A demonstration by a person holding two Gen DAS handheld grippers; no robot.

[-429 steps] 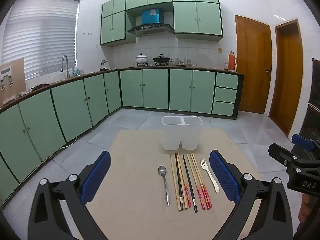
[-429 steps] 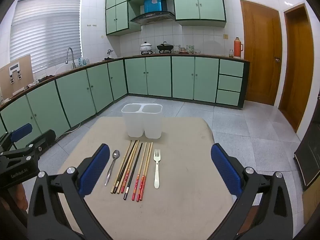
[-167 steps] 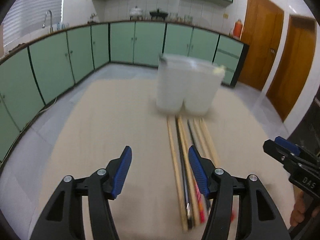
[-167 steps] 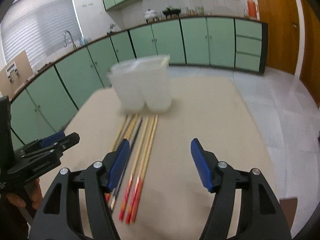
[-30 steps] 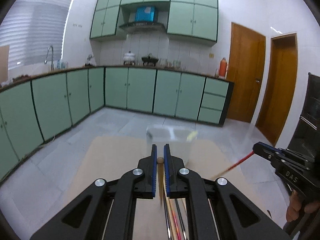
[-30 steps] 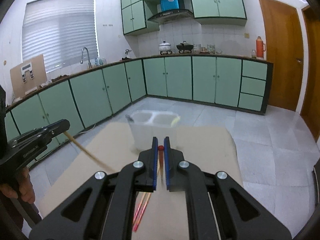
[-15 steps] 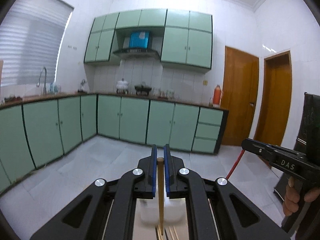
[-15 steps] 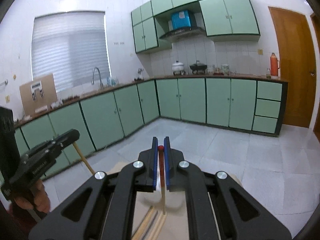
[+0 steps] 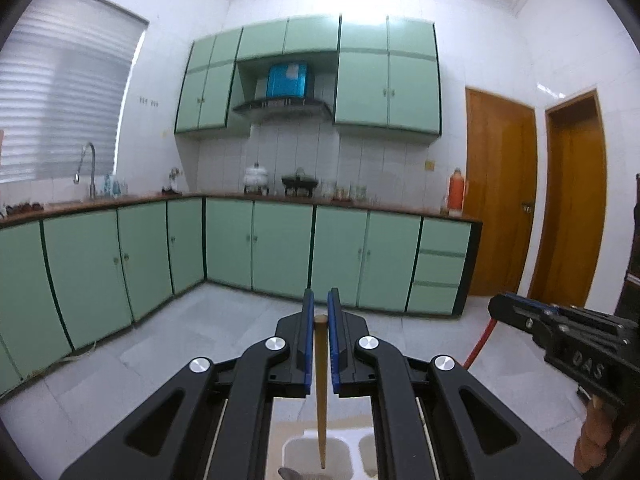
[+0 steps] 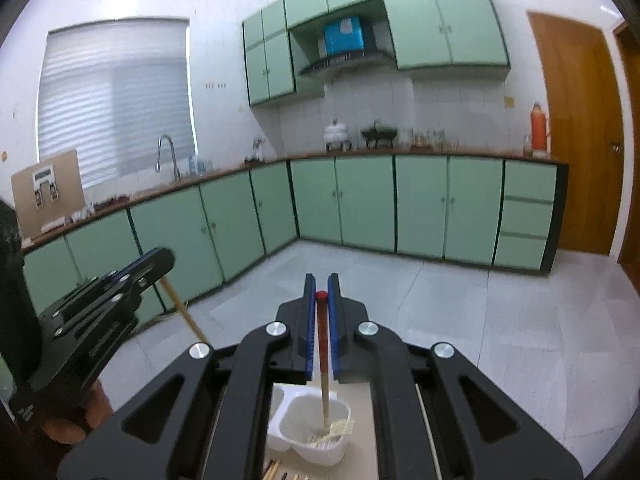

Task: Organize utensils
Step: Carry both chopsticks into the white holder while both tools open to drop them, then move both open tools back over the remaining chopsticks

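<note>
Left hand-held gripper (image 9: 318, 316): jaws closing tight on a plain wooden chopstick (image 9: 320, 392), which is hanging point-down over the left compartment of the white holder (image 9: 298, 446).

Right hand-held gripper (image 10: 321, 294): jaws pinching a red-topped chopstick (image 10: 324, 372), its tip dangling inside the right compartment of the holder, next to a pale fork (image 10: 338, 429) already sitting there.

Spoon (image 9: 289, 472): its bowl is showing at the holder's left cell.

Remaining chopsticks (image 10: 276, 470): lying on the surface (image 10: 364, 420) just before the holder.

Progress, as judged: fork and spoon are stowed, two chopsticks are going in, several are waiting.
</note>
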